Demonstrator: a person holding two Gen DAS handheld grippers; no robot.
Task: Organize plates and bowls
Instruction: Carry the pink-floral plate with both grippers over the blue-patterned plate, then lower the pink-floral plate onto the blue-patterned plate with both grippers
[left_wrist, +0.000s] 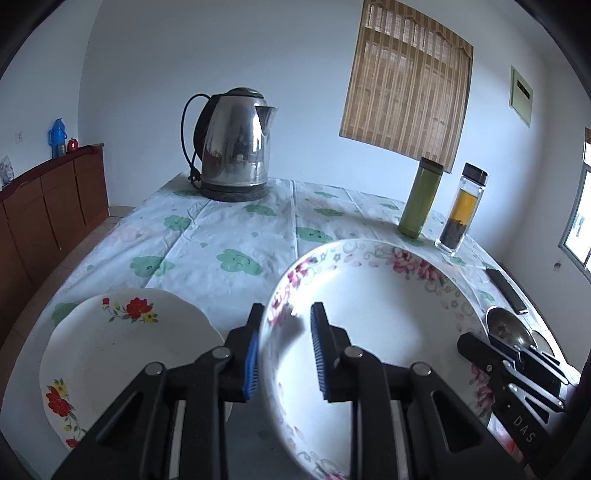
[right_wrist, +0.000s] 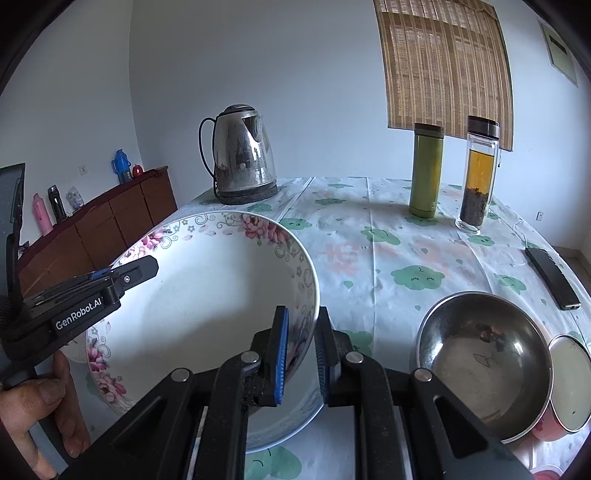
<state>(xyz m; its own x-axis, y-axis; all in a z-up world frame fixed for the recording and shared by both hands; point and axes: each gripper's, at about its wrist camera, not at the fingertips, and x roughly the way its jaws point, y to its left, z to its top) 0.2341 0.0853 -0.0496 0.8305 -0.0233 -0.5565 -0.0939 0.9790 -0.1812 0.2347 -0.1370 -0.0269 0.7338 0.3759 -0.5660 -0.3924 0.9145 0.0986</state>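
Observation:
A large white bowl with pink flowers (left_wrist: 369, 332) is held off the table by both grippers. My left gripper (left_wrist: 282, 350) straddles its left rim, one blue pad outside and one inside. My right gripper (right_wrist: 301, 354) is shut on its right rim (right_wrist: 303, 325); it shows at the bowl's right edge in the left wrist view (left_wrist: 498, 362). A white plate with red flowers (left_wrist: 122, 354) lies at the near left. A steel bowl (right_wrist: 484, 358) sits at the near right, beside a small red bowl (right_wrist: 569, 384).
A steel kettle (left_wrist: 236, 144) stands at the table's far side. A green flask (right_wrist: 426, 170) and a glass tea bottle (right_wrist: 478, 173) stand at the far right. A black phone (right_wrist: 552, 278) lies near the right edge. A wooden sideboard (left_wrist: 48, 206) is left.

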